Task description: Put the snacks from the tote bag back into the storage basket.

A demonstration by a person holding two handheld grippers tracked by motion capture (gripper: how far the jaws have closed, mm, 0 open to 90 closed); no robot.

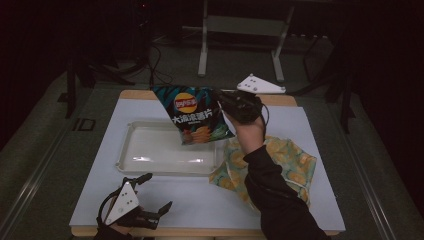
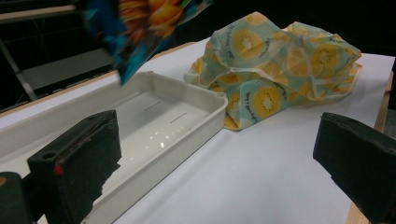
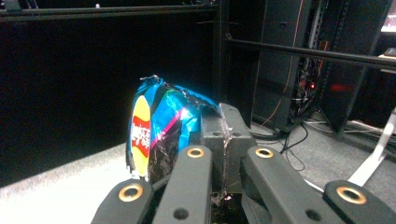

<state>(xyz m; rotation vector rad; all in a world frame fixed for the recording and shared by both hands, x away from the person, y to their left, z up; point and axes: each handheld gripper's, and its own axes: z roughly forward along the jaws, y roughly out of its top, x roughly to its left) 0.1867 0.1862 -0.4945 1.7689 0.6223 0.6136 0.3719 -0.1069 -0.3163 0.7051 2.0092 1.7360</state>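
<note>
right claw [image 3: 223, 140] clamps chip bag [image 1: 196, 114], lower half cropped; left claw [image 1: 152, 195] agape.

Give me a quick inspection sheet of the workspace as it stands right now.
Surface: white table, wooden edges.
Job's things: chip bag held in the air above the white tray; tray looks empty.
Clutter: kiwi-print cloth bunched right of the tray.
Grippers: right gripper shut on the chip bag's edge; left gripper open, low at the near table edge.
Cables: one loops from the left gripper; others on the floor behind.
Surroundings: dark room, metal frame stand beyond the table.
</note>
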